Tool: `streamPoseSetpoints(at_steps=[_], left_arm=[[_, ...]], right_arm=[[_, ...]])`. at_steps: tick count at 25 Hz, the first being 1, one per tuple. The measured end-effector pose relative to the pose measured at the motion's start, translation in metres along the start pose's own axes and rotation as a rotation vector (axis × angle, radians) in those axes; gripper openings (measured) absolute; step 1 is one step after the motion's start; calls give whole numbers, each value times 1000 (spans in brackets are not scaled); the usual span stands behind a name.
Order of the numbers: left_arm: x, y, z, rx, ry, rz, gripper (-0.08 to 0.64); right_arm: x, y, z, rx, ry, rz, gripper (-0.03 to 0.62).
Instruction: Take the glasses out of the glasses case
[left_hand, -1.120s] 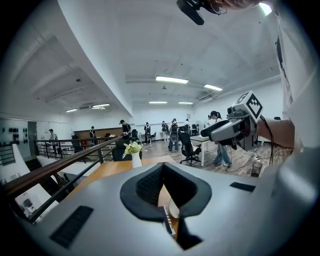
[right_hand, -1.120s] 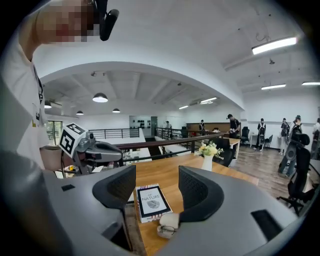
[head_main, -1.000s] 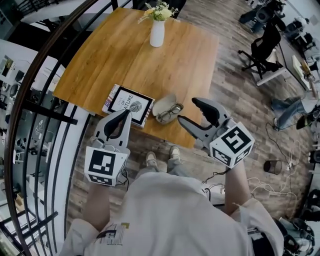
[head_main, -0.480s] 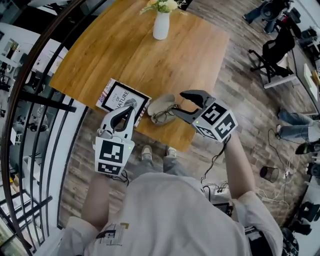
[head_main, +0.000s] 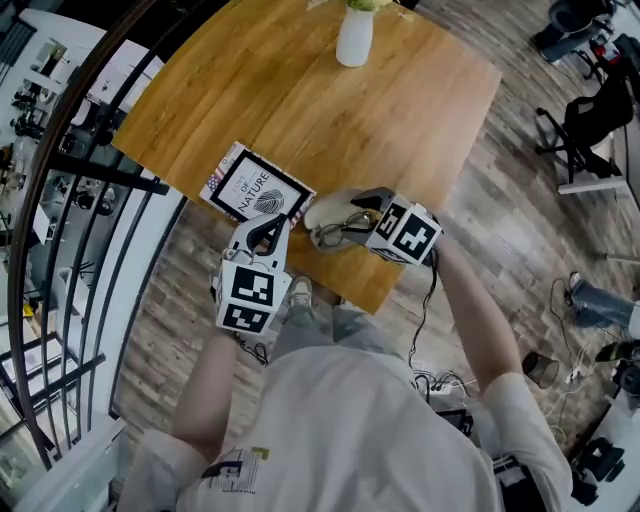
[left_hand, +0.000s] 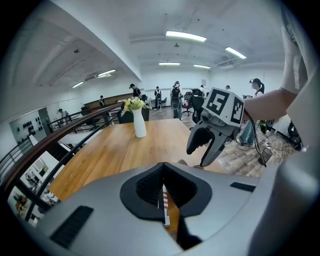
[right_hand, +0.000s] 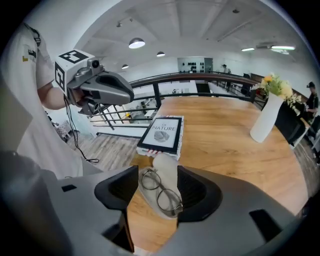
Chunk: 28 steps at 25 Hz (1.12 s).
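My right tool (right_hand: 157, 173) apart around wire-rimmed round glasses (right_hand: 167, 199) in half-hidden beige oval case (right_hand: 169, 165), near edge of wooden counter (head_main: 280, 90), left tool (left_hand: 163, 168) together

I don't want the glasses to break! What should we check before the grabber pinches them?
1. The glasses case is open: ok.
2. The glasses lie in the case, between the jaws of the right gripper: ok.
3. Right gripper jaws apart, ready to close: ok.
4. Case held steady: not ok; the left gripper is shut and holds nothing.
5. Jaws lined up on the frame, not the lenses: cannot tell.
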<state>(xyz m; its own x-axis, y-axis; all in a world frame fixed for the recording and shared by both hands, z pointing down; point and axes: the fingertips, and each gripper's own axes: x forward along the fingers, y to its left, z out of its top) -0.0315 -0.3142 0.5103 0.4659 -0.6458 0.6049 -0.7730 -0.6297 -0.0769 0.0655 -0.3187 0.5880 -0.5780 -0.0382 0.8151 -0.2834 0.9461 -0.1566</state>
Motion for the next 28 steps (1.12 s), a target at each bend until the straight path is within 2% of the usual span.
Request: streamPoseSetpoints(at_steps=[9, 13, 20, 25, 28], left_arm=[[48, -20, -47, -123, 129, -79, 17], [61, -28, -81, -182, 185, -99, 17], [67, -36, -109, -237, 224, -125, 17], [66, -34, -118, -260, 235, -121, 17], [68, -36, -127, -276, 240, -120, 17]], right_arm=[[50, -3, -37, -65, 75, 114, 256], [70, 2, -50, -175, 153, 137, 255], [91, 9, -64, -330, 228, 116, 253], [99, 20, -80, -384, 289, 122, 232], [101, 21, -90, -425, 319, 99, 214]])
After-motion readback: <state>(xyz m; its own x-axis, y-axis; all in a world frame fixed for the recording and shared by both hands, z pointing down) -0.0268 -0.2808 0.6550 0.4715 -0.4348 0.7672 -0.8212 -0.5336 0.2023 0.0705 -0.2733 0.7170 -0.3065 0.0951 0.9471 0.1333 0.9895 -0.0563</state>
